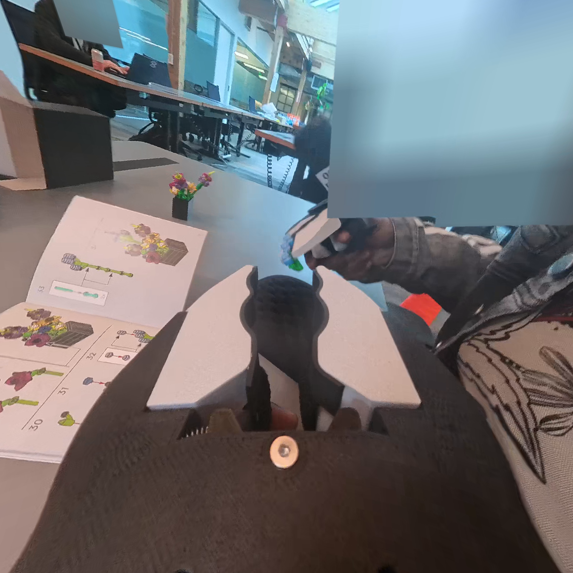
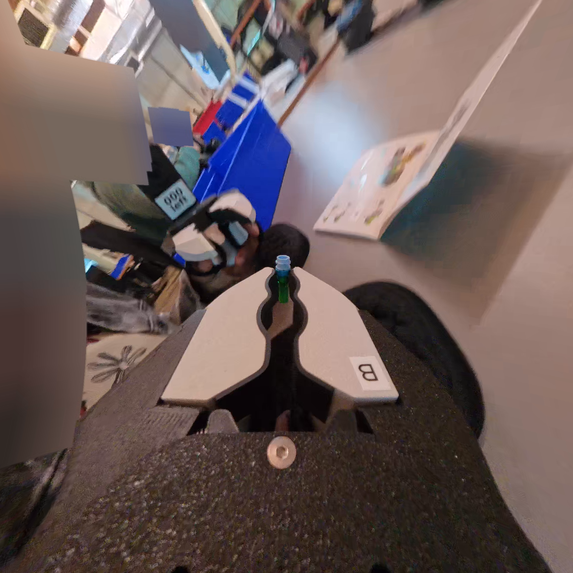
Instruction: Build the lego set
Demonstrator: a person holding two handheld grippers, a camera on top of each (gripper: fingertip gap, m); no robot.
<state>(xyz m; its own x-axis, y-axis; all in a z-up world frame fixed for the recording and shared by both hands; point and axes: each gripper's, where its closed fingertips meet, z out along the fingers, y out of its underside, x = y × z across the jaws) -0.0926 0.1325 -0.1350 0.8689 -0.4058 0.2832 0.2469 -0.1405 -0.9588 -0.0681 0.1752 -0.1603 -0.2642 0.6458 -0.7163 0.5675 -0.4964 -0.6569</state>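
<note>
left wrist view: left gripper (image 1: 284, 274) gaping wide and empty above grey table (image 1: 254, 217); open instruction booklet (image 1: 102, 310) flat to the left; small flower bouquet in black pot (image 1: 183, 198) upright beyond it; right gripper (image 1: 305, 245) farther off, pinching a blue-and-green lego stem (image 1: 290, 255). right wrist view: right gripper (image 2: 282, 273) nearly closed, clamping the lego stem (image 2: 282, 282), blue end poking past the tips; left gripper (image 2: 214, 229) behind, spread apart; booklet (image 2: 381, 192) at right.

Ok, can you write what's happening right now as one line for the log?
left gripper: open, empty | right gripper: shut on small green-and-blue lego stem piece | colourful lego flower bouquet in black pot: on grey table beyond open instruction booklet
</note>
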